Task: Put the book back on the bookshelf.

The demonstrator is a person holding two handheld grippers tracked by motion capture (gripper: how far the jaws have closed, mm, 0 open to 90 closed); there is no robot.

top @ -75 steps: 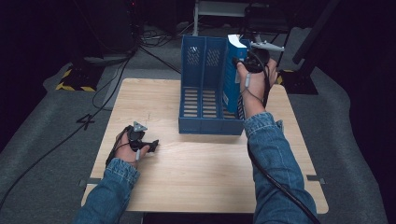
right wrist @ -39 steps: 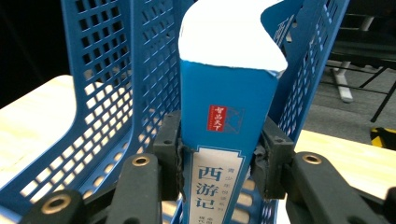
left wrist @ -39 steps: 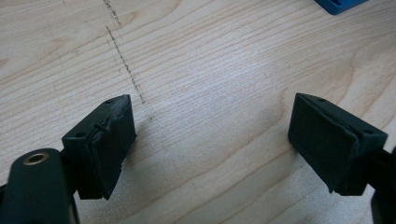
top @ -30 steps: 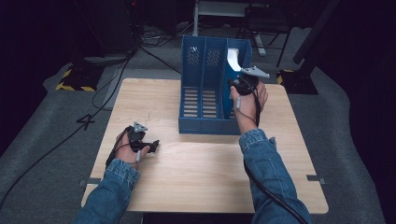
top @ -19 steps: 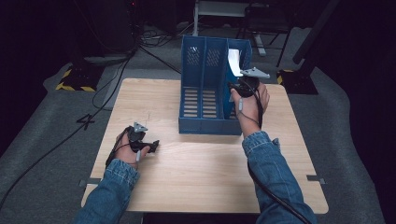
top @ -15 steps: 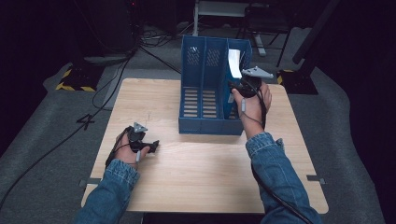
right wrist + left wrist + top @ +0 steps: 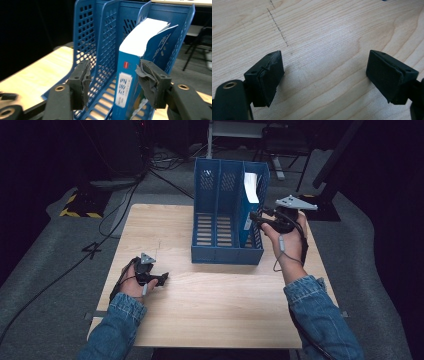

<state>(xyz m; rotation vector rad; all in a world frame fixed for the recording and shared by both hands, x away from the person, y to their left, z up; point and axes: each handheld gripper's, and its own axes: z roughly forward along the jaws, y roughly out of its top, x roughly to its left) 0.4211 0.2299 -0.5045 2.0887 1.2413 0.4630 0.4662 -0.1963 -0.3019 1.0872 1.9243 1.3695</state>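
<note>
Perforated plastic rack (image 7: 227, 220); wood table (image 7: 210, 305).

The book's (image 7: 130, 82) lower end is hidden inside the blue file rack (image 7: 100, 50), its cover print blurred.

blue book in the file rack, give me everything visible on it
The blue book stands upright on its lower edge in the rightmost compartment of the blue plastic file rack, spine toward the right tongs. The spine bears white characters and a small red mark. Its white page block shows on top, the cover flaring slightly open. It leans toward the rack's right wall. The tongs are open, not gripping it.
</note>
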